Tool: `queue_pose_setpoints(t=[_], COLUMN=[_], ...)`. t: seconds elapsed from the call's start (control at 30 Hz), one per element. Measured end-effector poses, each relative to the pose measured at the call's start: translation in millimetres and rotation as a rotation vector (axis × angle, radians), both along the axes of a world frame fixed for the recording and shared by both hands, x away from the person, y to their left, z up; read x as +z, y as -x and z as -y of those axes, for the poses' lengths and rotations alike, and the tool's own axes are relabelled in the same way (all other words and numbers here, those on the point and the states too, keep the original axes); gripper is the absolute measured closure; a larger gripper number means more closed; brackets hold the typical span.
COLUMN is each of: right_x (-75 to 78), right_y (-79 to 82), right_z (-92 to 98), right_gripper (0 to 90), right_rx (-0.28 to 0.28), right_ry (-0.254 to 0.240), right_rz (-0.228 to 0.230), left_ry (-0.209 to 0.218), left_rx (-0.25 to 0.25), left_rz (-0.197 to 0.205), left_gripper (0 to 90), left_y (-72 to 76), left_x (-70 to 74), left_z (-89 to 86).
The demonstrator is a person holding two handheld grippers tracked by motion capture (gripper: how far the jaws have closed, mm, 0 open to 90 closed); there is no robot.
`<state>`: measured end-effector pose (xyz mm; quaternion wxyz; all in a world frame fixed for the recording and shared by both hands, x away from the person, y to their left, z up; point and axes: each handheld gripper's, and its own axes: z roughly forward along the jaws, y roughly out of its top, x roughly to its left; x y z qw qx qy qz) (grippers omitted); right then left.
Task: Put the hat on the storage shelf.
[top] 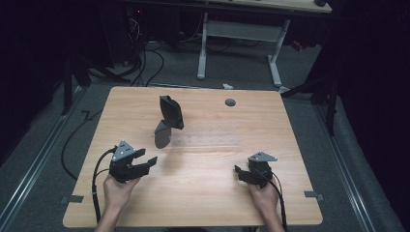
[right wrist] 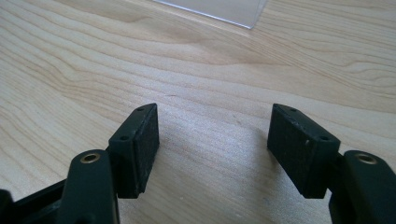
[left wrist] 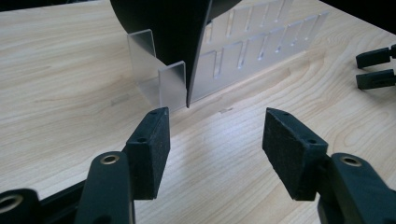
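Ahead of the left tongs [top: 145, 161] on the pale wooden worktop [top: 203, 203] stands a dark curved piece [top: 170, 112], upright and slotted into a clear plastic rack [left wrist: 243, 56] that lies flat and is hard to make out from above. In the left gripper view the jaws of the left tongs stand well apart with bare wood between the pads, gripping nothing; the lower edge of the dark piece comes down just beyond the pads, a little toward the left one, and small clear upright tabs [left wrist: 161, 79] of the rack flank it. The rack's slotted surface runs away from the left tongs to the far right in that view. At the right edge of the same view the two black jaw tips of the right tongs [left wrist: 376, 69] lie farther off, apart from each other. Seen from above, the right tongs [top: 240, 172] hang low over the worktop, well apart from the dark piece and pointing toward the left tongs' side. In the right gripper view its jaws are spread wide over bare wood with nothing between the pads, and one corner of the clear rack [right wrist: 219, 10] lies well ahead of them. Each of the tongs is held by a hand coming in from the near edge, a black cable [top: 96, 183] trailing from the left one.
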<state>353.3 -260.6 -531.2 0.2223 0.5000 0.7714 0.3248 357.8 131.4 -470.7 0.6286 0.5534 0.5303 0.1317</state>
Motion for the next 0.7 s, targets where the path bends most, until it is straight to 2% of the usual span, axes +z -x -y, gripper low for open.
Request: queue_pose_setpoints(t=[0.4,0.53,0.7], right_x=[0.0,0.0,0.0], right_y=[0.1,0.2,0.2], right_z=[0.1,0.1,0.1], right_gripper=[34.2,34.2,34.2], right_rx=[0.001,0.001,0.001], right_ry=[0.001,0.000,0.001], right_rz=[0.001,0.001,0.001], left_ry=[-0.001,-0.019,-0.013], left_rx=[-0.022,-0.032,-0.036], left_rz=[-0.032,-0.040,-0.055], left_gripper=[41.6,41.3,40.5], left_y=[5.0,6.5,9.2], left_x=[-11.7,-17.0,-24.3], left_z=[4.6,7.3,12.6])
